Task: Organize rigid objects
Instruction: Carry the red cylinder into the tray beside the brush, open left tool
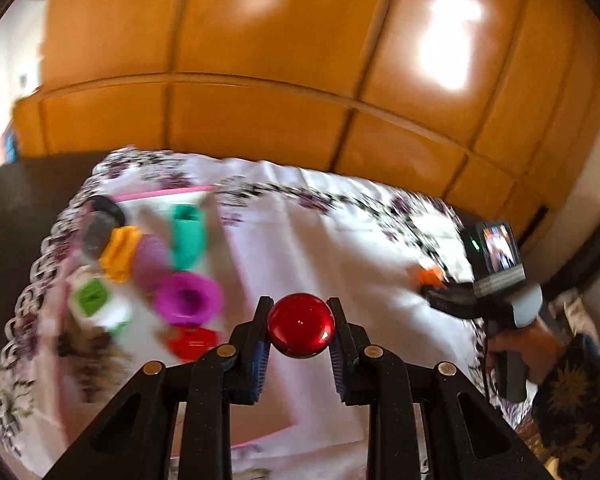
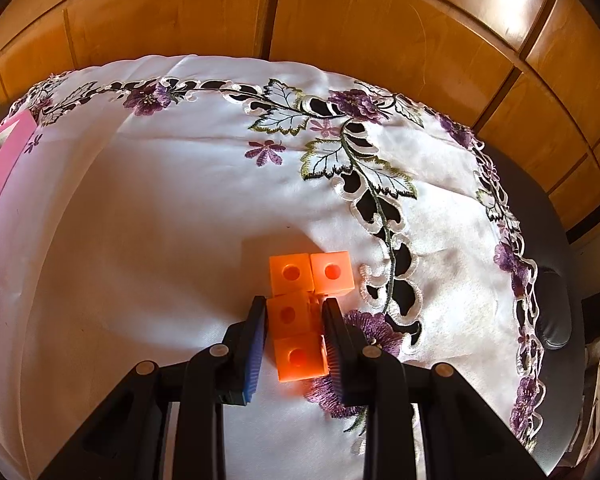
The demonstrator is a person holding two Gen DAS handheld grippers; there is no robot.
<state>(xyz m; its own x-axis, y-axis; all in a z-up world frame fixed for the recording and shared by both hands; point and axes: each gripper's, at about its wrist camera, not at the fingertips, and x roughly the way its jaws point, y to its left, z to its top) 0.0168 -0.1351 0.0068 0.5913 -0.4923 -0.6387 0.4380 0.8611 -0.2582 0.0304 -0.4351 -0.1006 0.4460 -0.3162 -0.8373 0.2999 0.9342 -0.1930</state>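
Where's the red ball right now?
In the left wrist view the red ball sits clamped between the left gripper's fingers, above the white embroidered tablecloth, just right of the magenta cup.

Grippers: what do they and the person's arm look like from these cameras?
Both the left gripper and right gripper are black, with ribbed blue finger pads and brass-coloured pins. From the left wrist view, the right unit carries a small lit screen, a grey handle and a thin cable; the hand wears a dark floral sleeve.
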